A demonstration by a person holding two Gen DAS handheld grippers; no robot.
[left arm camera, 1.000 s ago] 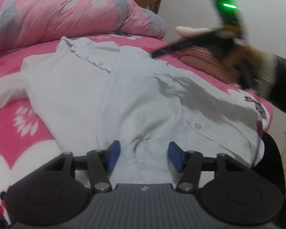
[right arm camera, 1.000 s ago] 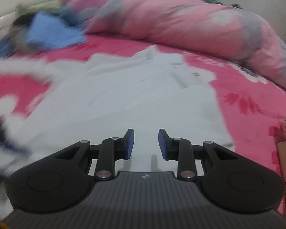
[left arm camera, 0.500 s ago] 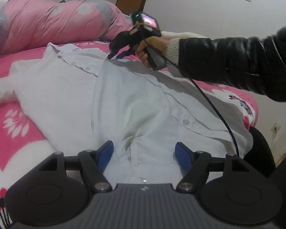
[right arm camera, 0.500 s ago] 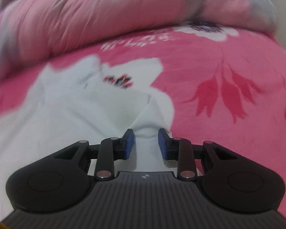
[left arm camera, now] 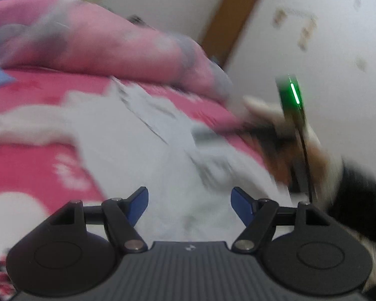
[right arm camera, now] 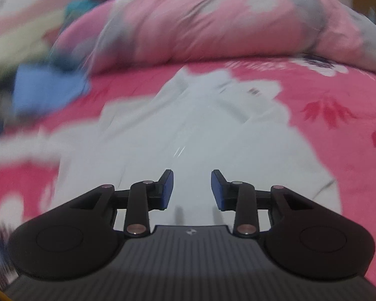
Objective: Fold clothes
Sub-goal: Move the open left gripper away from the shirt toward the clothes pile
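Observation:
A white button shirt (left arm camera: 143, 165) lies spread on the pink flowered bed cover (left arm camera: 32, 170). My left gripper (left arm camera: 189, 195) hovers over its near hem, open, with no cloth between the blue pads. At the right edge of the shirt a hand in a black sleeve (left arm camera: 351, 190) holds the right gripper's body with its green light (left arm camera: 293, 95). In the right wrist view the shirt (right arm camera: 193, 135) fills the middle with its collar (right arm camera: 185, 82) at the far end. My right gripper (right arm camera: 191, 178) is above it, its jaws opening, nothing pinched. Both views are blurred.
A rolled pink and grey quilt (right arm camera: 213, 22) lies along the far side of the bed. Blue cloth (right arm camera: 42, 87) and other clothes are piled at the far left. A white wall and a brown door (left arm camera: 228, 25) stand behind the bed.
The right gripper has drawn back from the cloth peak it had between its pads and its jaws stand wider. The left gripper's jaws have widened, and its view has risen and rolled.

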